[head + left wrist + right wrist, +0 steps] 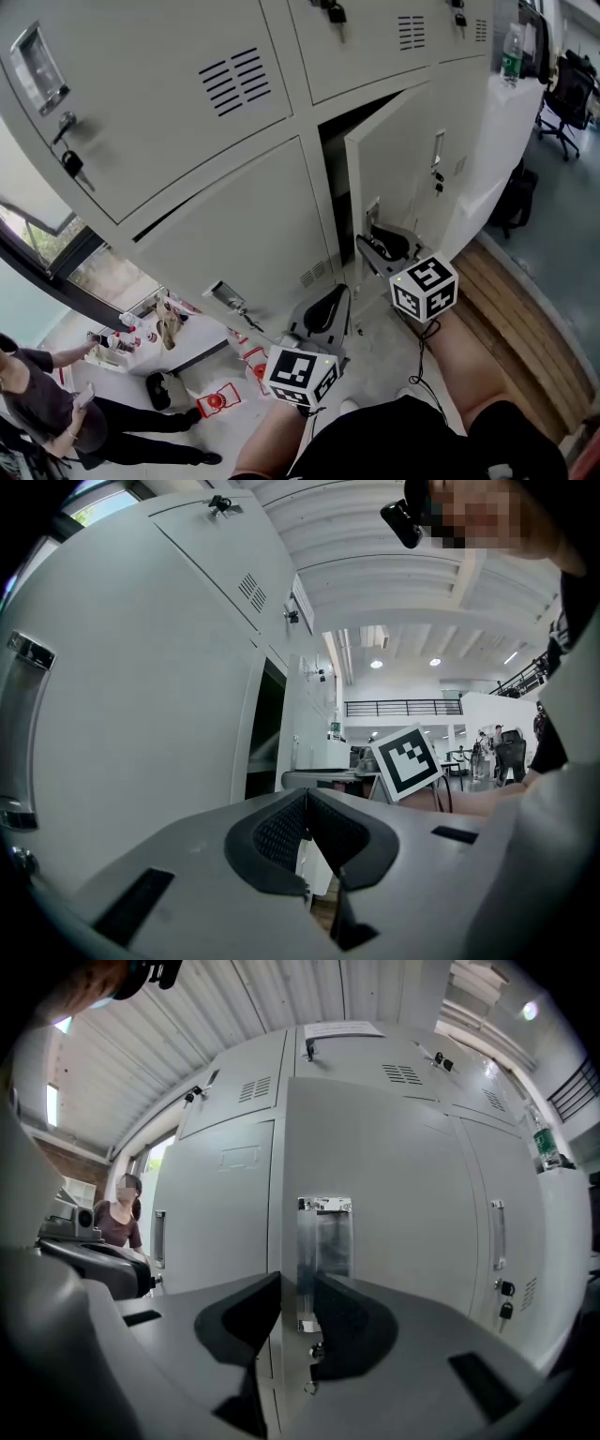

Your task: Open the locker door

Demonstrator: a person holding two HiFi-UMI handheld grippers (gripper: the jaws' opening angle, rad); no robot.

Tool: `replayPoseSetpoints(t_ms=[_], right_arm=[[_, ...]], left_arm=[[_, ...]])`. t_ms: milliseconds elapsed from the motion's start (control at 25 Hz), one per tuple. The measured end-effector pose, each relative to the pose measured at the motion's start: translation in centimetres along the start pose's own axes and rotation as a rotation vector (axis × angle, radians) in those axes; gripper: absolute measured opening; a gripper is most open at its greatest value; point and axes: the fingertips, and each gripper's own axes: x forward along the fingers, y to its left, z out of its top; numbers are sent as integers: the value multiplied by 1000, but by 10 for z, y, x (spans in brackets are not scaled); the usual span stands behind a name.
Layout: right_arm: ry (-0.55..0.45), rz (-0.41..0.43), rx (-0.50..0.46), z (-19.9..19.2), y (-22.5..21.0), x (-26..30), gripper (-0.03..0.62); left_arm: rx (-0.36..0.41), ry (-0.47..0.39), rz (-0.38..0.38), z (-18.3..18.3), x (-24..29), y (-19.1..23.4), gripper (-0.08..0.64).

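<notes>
Right gripper (296, 1277): jaws partly closed and clamped across the free edge of the locker door (394, 159), right at its chrome handle (323, 1241). That's my hold.
Left gripper (306, 793): jaws pinched together with nothing in them, hovering just beside the right one, on its left and nearer to me.
Door: lower row, already ajar, with a dark gap (333, 169) down its left side. The hinges are away on my right.
Key relation: the door's edge stands upright, dead ahead, running straight up between my right jaws. The gripper points about level into it, so the right hand is on the job and the left is near but off.
Next move, as I read it: draw the edge toward me and sweep it round to the right, following the hinge arc and not tugging straight back.
Around: a closed locker (253, 234) on the left, and the neighbour's handle (438, 150) on the right with a key hanging below. There's a bottle (511, 54) up on top, an office chair (567, 94) beyond, and a person (37, 394) off to the left.
In the way: mostly me. My right forearm and legs sit in the door's swing path, and the wooden boards (511, 309) lie below on that side.
</notes>
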Motion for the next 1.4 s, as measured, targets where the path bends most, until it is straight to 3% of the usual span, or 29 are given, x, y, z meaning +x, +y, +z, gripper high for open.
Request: replayPoseSetpoints(t_ms=[720,1400], right_arm=[[-9,39,-20,-7,-14,-67,175],[-12,-180,-48,-13,-45,-133,175]], left_arm=[[-9,2,-121,-3,15,-46,17],[-14,16,-244,-9,30,-90,17]])
